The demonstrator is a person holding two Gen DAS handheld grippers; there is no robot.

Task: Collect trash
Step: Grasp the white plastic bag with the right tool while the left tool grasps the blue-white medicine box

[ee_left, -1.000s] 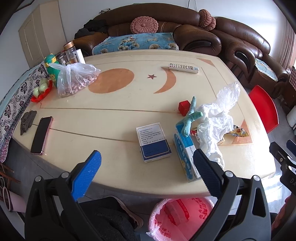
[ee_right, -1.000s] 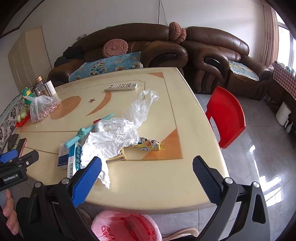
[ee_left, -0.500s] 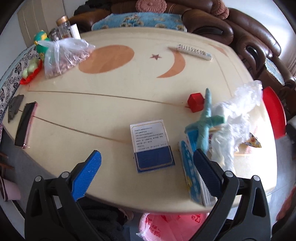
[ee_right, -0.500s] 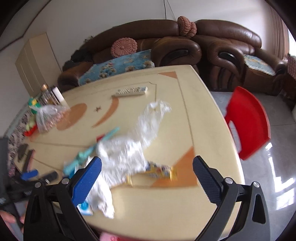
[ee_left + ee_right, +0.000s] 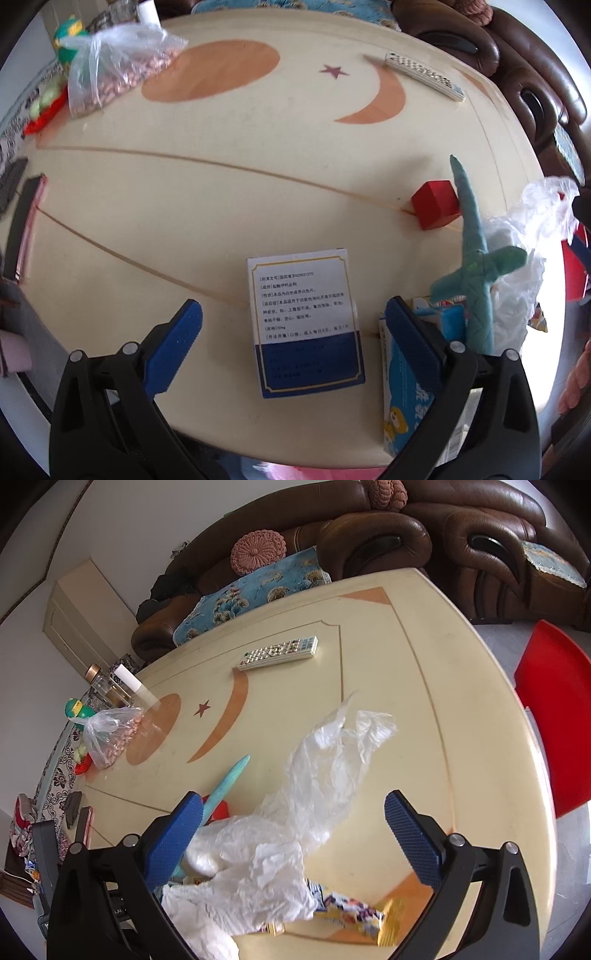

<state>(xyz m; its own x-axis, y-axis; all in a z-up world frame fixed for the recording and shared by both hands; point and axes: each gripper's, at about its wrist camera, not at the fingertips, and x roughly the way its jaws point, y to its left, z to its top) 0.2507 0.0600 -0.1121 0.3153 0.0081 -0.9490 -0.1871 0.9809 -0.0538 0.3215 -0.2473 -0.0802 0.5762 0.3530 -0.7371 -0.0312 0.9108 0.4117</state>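
A white and blue box (image 5: 306, 325) lies flat on the cream table (image 5: 207, 206), right between the fingers of my open left gripper (image 5: 293, 326). A second blue box (image 5: 402, 402) lies just right of it, under the right finger. My right gripper (image 5: 293, 821) stands open above a crumpled white plastic bag (image 5: 306, 812) and crumpled white paper (image 5: 258, 890). A yellow snack wrapper (image 5: 354, 915) lies below the bag near the table's front edge. The bag (image 5: 532, 236) also shows at the right in the left wrist view.
A teal plush toy (image 5: 476, 266) and a red cube (image 5: 436, 208) lie beside the bag. Farther off are a remote (image 5: 279, 653), a bag of nuts (image 5: 110, 734), bottles (image 5: 107, 686) and a phone (image 5: 29, 218). A red chair (image 5: 554, 716) stands right; brown sofas (image 5: 369, 542) behind.
Both grippers have dropped closer to the table and moved forward. The left one now frames the white and blue box; the right one now hangs over the plastic bag.
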